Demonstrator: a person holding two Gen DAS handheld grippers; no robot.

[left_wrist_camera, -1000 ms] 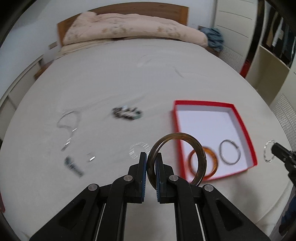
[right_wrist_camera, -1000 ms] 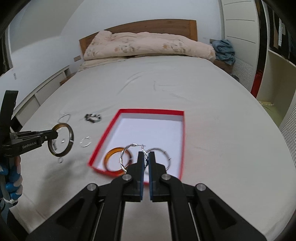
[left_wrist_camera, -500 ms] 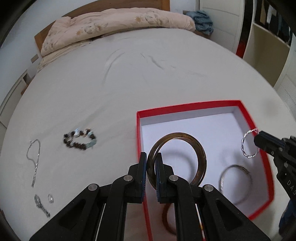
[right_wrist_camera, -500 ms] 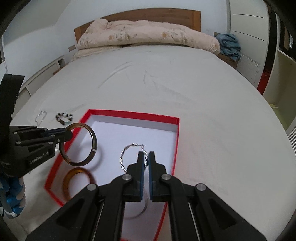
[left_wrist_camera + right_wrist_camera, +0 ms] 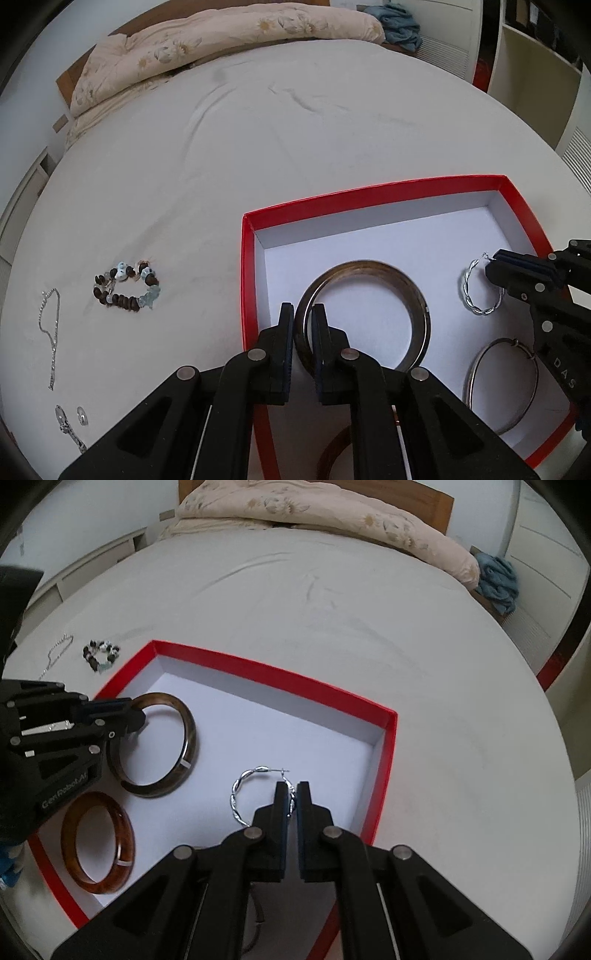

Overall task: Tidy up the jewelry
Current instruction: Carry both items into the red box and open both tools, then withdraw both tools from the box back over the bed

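Over the red-rimmed box [image 5: 384,768] on the bed, my left gripper [image 5: 303,325] had its fingers pinched on the dark brown bangle [image 5: 413,291], its far edge low over the white floor. My right gripper [image 5: 292,805] was clamped on the twisted silver hoop [image 5: 236,794]. Amber bangle [image 5: 99,845] sat at 7 o'clock inside, beaded bracelet [image 5: 125,288] and chain [image 5: 51,332] out at 9.

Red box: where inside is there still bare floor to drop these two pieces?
The far half of the red box is bare, and so is the strip along its right wall. The near-left is crowded: the dark bangle in the left hand-held gripper, the amber bangle, and the plain silver hoop under the right hand-held gripper holding the twisted hoop.
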